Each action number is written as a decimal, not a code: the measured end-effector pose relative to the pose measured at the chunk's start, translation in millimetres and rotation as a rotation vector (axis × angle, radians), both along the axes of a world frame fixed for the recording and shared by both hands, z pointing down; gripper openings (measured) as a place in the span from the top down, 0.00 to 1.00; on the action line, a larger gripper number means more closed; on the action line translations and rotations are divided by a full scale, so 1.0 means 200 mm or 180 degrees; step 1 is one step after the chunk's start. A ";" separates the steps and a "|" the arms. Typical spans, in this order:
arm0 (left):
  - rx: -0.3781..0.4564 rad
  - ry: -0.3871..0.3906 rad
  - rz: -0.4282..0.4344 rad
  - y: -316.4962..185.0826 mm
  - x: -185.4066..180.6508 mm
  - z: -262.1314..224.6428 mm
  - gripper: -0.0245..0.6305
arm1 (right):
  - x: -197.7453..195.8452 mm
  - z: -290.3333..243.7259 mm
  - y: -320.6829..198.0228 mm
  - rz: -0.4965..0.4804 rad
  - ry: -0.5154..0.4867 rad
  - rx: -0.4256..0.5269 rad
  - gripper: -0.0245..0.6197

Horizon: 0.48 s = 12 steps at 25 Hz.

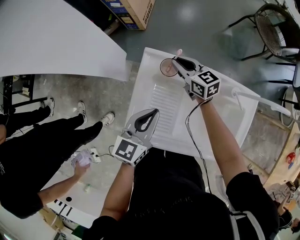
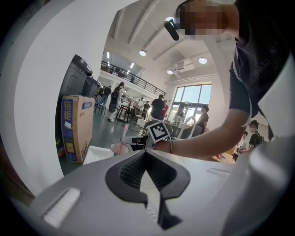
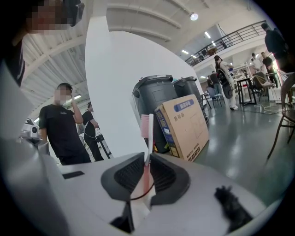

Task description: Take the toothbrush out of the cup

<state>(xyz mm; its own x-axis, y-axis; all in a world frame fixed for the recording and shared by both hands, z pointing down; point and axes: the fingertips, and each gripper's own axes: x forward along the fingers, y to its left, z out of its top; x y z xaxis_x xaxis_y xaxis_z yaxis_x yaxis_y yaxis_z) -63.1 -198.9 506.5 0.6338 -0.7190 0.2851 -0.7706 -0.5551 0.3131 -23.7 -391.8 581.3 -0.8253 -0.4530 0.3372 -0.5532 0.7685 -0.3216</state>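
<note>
A clear pinkish cup (image 1: 166, 68) stands at the far corner of the white washbasin top (image 1: 220, 117). A pink and white toothbrush (image 3: 146, 126) stands upright in it, bristles up. My right gripper (image 1: 175, 60) is shut on the brush handle just above the cup's rim; the brush head (image 1: 178, 52) pokes out beyond the jaws. My left gripper (image 1: 153, 112) hovers over the ribbed drain area (image 1: 161, 105), shut with nothing in it. From the left gripper view (image 2: 146, 155) the cup (image 2: 119, 148) and brush (image 2: 125, 130) show ahead.
A person in black (image 1: 33, 145) stands at the left beside the basin. A white curved panel (image 1: 56, 40) and a cardboard box (image 1: 136, 11) lie beyond. A faucet (image 1: 260, 100) rises at the right; a wire chair (image 1: 276, 28) stands further off.
</note>
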 end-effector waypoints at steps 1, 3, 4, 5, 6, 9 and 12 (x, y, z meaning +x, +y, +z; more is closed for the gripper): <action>0.0005 -0.0004 -0.0005 0.00 0.00 0.00 0.95 | 0.00 0.00 0.01 -0.0002 -0.0008 -0.0004 0.89; 0.0014 -0.0001 -0.0014 0.00 0.00 -0.01 0.95 | 0.01 -0.01 0.01 -0.0001 -0.0029 -0.0015 0.89; 0.0015 0.0000 -0.0015 0.00 0.01 -0.01 0.95 | 0.01 -0.01 0.02 -0.0008 -0.0037 -0.0016 0.90; 0.0017 -0.0002 -0.0015 0.00 0.01 -0.01 0.95 | 0.00 -0.02 0.02 -0.0022 -0.0043 -0.0012 0.90; 0.0017 -0.0003 -0.0016 0.00 0.01 -0.02 0.95 | 0.00 -0.02 0.03 -0.0039 -0.0046 -0.0006 0.90; 0.0020 0.0000 -0.0020 0.00 0.00 -0.01 0.95 | 0.00 -0.03 0.04 -0.0074 -0.0034 0.0013 0.90; -0.0007 0.0000 -0.0025 0.01 0.01 -0.01 0.95 | 0.01 -0.03 0.05 -0.0075 -0.0026 0.0021 0.90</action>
<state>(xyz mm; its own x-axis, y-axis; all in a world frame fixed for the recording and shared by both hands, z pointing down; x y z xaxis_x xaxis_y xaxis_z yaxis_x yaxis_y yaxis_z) -61.6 -197.5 504.6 0.6282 -0.7233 0.2868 -0.7749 -0.5483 0.3144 -22.0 -381.3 575.8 -0.8384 -0.4357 0.3274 -0.5324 0.7833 -0.3210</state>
